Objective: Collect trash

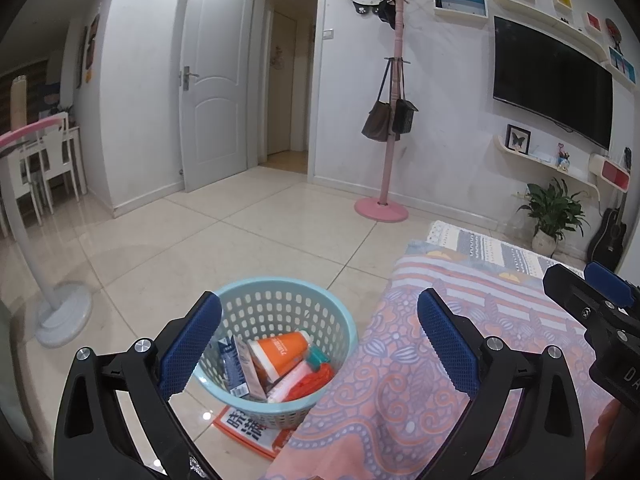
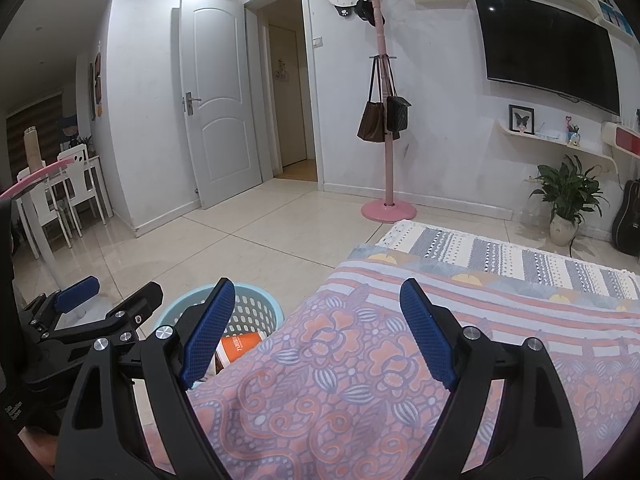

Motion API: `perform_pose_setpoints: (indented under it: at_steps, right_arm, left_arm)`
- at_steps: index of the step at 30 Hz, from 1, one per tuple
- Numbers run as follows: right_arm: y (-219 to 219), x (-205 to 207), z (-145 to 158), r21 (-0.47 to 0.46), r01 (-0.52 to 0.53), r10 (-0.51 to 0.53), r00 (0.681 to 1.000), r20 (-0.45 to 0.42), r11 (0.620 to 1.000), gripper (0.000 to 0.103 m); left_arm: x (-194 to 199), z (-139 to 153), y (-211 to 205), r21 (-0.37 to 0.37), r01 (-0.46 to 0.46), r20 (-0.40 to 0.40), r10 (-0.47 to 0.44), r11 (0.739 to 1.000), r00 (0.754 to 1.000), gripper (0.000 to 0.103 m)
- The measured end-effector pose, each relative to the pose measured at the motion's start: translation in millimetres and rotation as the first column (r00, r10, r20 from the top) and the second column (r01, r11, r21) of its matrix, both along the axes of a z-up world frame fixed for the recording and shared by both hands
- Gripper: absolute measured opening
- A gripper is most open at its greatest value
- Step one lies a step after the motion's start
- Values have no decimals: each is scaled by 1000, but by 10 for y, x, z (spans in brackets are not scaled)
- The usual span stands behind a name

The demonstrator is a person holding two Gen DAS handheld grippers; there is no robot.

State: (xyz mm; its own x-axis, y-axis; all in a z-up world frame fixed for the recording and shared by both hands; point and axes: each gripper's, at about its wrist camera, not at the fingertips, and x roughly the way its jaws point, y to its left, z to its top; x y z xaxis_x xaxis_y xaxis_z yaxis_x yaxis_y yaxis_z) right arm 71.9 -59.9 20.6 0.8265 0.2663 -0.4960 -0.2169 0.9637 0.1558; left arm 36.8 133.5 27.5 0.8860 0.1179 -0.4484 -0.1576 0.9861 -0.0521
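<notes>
A light blue perforated basket [image 1: 280, 300] stands on the tiled floor beside the bed; it also shows in the right wrist view [image 2: 256, 308]. Inside lie an orange cup [image 1: 280, 354], a dark blue carton [image 1: 230, 364], a white-and-red tube and an orange wrapper. My left gripper [image 1: 320, 344] is open and empty, held above the basket and the bed's edge. My right gripper [image 2: 316, 332] is open and empty over the patterned bedspread [image 2: 360, 380]. The orange cup shows beside its left finger [image 2: 240, 346].
A flat orange-and-white printed sheet [image 1: 248, 432] lies under the basket. A white fan stand [image 1: 60, 320] is on the floor to the left. A pink coat rack [image 1: 382, 208] with bags stands by the wall, a potted plant [image 1: 554, 216] and a guitar at right.
</notes>
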Motion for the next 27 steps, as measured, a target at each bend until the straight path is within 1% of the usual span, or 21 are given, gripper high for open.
perform_pose_setpoints:
  at_steps: [27]
  right_arm:
    - [-6,-4,-4,14,1,-1,1000,-11,1000,80]
  left_arm:
    - [-9,-51,53,0,-12,-5,12,1000,1000,95]
